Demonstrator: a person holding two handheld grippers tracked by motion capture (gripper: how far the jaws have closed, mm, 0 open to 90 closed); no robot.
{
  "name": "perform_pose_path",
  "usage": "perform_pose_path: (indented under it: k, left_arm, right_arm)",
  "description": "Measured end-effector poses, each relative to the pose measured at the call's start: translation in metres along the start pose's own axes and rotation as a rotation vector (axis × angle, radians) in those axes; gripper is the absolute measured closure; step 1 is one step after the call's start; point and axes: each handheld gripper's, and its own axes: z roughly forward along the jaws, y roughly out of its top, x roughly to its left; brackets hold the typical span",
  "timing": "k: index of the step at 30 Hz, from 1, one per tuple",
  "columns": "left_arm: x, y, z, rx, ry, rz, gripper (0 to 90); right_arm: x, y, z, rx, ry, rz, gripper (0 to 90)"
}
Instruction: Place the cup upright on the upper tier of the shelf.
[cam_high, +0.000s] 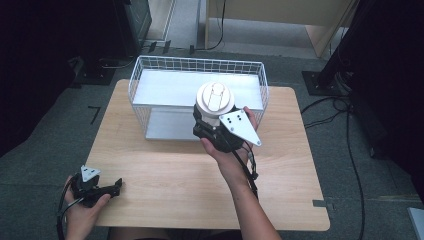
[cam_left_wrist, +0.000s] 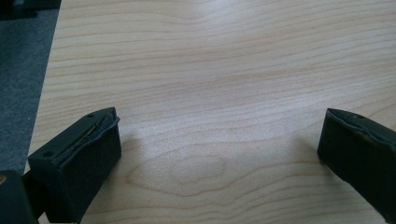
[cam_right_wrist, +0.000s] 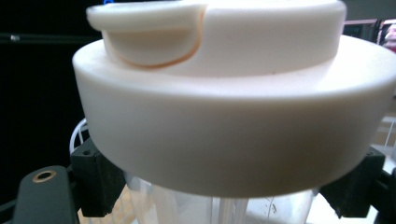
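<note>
High view: right gripper (cam_high: 212, 121) clamps clear bottle (cam_right_wrist: 224, 207) just under its wide cream lid (cam_high: 215, 98), near wire basket (cam_high: 150, 67); looks light, rigid, slick, so gripping below lid suits; left gripper (cam_high: 116, 187) open, idle near-left.

This looks like a lab or recording studio rather than a home. A small wooden desk (cam_high: 200, 170) stands on grey carpet (cam_high: 350, 210), dark stands (cam_high: 340, 65) and equipment crowd its edges, black cables (cam_high: 350, 145) trail across the floor, and tape marks (cam_high: 95, 114) sit on the carpet.
</note>
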Motion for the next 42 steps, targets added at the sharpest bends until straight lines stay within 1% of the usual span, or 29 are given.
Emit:
perform_pose_path:
  k: [5,11,15,20,22,23,27,32,37,38,39,41,42]
  left_arm:
    - [0.0,0.0,0.0,0.0,0.0,0.0,0.0]
    - [0.0,0.0,0.0,0.0,0.0,-0.001,0.0]
    - [0.0,0.0,0.0,0.0,0.0,-0.001,0.0]
    - [0.0,0.0,0.0,0.001,0.0,-0.001,0.0]
    - [0.0,0.0,0.0,0.0,0.0,-0.001,0.0]
    - [0.0,0.0,0.0,-0.001,0.0,0.0,0.0]
    - [0.0,0.0,0.0,-0.003,0.0,-0.001,0.0]
    - [0.0,0.0,0.0,-0.002,0.0,0.001,0.0]
    - [0.0,0.0,0.0,-0.002,0.0,0.001,0.0]
    - [0.0,0.0,0.0,-0.002,-0.001,0.0,0.0]
    - [0.0,0.0,0.0,-0.004,0.0,-0.001,0.0]
    - [0.0,0.0,0.0,-0.004,0.0,-0.001,0.0]
    - [0.0,0.0,0.0,-0.004,-0.001,0.0,0.0]
  right_arm:
    - [-0.001,0.014,0.008,-0.036,-0.009,-0.017,15.5]
    - [-0.004,0.028,0.021,-0.077,-0.033,-0.022,15.5]
    - [-0.006,0.034,0.033,-0.087,-0.047,-0.031,15.5]
    - [-0.011,0.034,0.052,-0.081,-0.083,-0.051,15.5]
    - [-0.015,0.032,0.062,-0.082,-0.106,-0.051,15.5]
    - [-0.016,0.031,0.065,-0.08,-0.111,-0.052,15.5]
    - [-0.025,0.027,0.082,-0.067,-0.135,-0.031,15.5]
    - [-0.031,0.026,0.099,-0.043,-0.158,-0.012,15.5]
    - [-0.031,0.031,0.117,-0.016,-0.167,-0.019,15.4]
    - [-0.031,0.031,0.121,-0.014,-0.169,-0.029,15.4]
    - [-0.03,0.031,0.124,-0.008,-0.168,-0.027,15.4]
    - [-0.027,0.031,0.129,0.012,-0.167,-0.038,15.4]
    - [-0.026,0.03,0.131,0.019,-0.165,-0.051,15.4]
